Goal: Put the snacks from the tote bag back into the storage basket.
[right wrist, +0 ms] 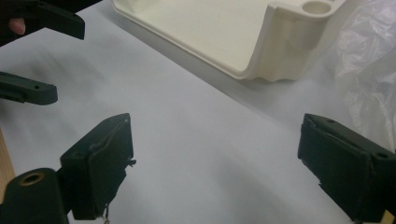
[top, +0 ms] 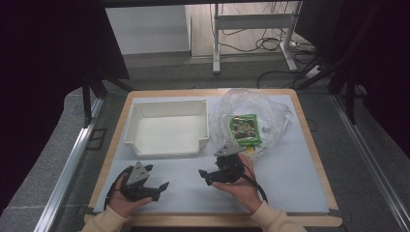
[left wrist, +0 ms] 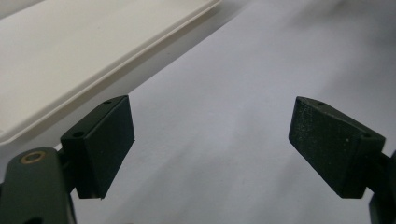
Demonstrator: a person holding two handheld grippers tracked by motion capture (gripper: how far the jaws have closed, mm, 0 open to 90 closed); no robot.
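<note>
Since nobody gave me a task, progress is a guess: my left gripper point(top: 162, 185) and right gripper point(top: 204, 174) gape wide, holding nothing. White bin point(top: 167, 145) at 12 o'clock looks empty, and the green packet point(top: 244, 128) sits in its clear bag point(top: 273, 113) at 1 o'clock, so I reckon nothing's started.

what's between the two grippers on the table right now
Nothing: the high view shows bare grey mat between the left gripper and right gripper.

Both hands come in from the near edge, each holding 1 gripper low; the left gripper point(top: 157, 180) points right, its 2 jaws spread wide with nothing between; the right gripper point(top: 209, 167) points left toward it, jaws likewise wide apart.
</note>
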